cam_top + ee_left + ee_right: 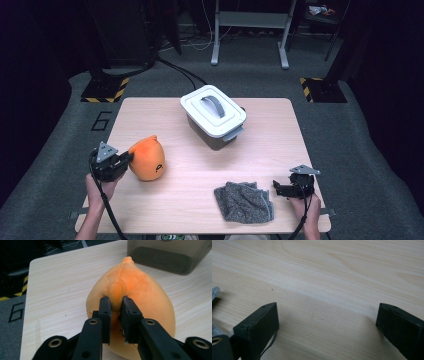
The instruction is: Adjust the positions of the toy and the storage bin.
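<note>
An orange teardrop-shaped plush toy (pixel 147 159) stands on the left side of the wooden table (pixel 260 150). My left gripper (pixel 127 157) meets it from the left. In the left gripper view the plush (pixel 130 285) fills the middle, and the left gripper (pixel 116 302) is shut on a pinched fold of its orange fabric. My right gripper (pixel 276 187) rests low at the front right, just right of a crumpled grey cloth (pixel 244 201). The right gripper (pixel 327 312) stands wide open over bare wood, with nothing between its jaws.
A grey box with a white lid and grey handle (pixel 214 116) stands at the table's back centre; its dark wall (pixel 170 255) rises beyond the plush. An edge of the grey cloth (pixel 214 291) lies left of the right jaws. Dark floor surrounds the table.
</note>
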Motion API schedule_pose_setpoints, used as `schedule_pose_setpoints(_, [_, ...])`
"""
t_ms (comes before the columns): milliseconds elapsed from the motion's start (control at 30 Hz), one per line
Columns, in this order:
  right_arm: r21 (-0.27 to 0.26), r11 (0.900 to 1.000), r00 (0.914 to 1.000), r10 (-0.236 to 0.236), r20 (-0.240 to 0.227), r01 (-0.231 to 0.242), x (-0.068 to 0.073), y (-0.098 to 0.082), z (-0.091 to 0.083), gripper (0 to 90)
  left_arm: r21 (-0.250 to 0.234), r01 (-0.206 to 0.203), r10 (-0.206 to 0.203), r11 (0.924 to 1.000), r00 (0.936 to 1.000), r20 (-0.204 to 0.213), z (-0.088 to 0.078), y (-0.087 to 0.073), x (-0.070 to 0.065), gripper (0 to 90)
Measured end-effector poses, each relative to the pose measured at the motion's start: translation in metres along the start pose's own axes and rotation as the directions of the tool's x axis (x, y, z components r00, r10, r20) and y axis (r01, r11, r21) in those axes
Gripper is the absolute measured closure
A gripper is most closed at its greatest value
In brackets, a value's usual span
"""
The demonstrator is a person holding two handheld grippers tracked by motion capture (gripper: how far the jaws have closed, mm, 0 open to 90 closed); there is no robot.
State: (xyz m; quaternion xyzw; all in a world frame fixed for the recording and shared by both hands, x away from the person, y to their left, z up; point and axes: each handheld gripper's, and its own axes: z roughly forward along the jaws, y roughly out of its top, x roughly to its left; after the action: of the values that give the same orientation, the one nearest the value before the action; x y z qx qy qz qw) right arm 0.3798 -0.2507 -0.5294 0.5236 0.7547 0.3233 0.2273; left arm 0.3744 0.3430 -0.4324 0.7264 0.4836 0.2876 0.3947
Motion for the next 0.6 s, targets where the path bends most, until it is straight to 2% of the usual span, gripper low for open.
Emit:
schedule_pose_setpoints(133, [0.0, 1.0, 1.0, 0.0, 0.001, 0.0, 0.0, 0.0, 0.0, 3.4, 0.008, 0.035, -0.034, 0.9994, 0.9992, -0.022, 0.0049, -0.0014, 0.0071, 72.9])
schedule_pose_setpoints(233, [0.0, 1.0, 1.0, 0.0, 0.0, 0.0, 0.0, 0.0, 0.0, 3.5, 0.018, 0.056, -0.055, 0.9983, 0.998, -0.031, 0.005, -0.0008, 0.0104, 63.4])
schedule_pose_setpoints(367, [0.0, 1.0, 1.0, 0.0, 0.001, 0.0, 0.0001, 0.0, 0.0, 3.5, 0.02, 0.059, -0.058, 0.9981, 0.9968, -0.056, 0.0052, -0.002, 0.0099, 52.5])
schedule_pose_setpoints(600, [0.0, 1.0, 1.0, 0.0, 0.001, 0.0, 0.0, 0.0, 0.0, 3.5, -0.002, 0.082, -0.082, 0.9967, 0.9949, -0.059, 0.0039, -0.006, 0.0103, 49.6])
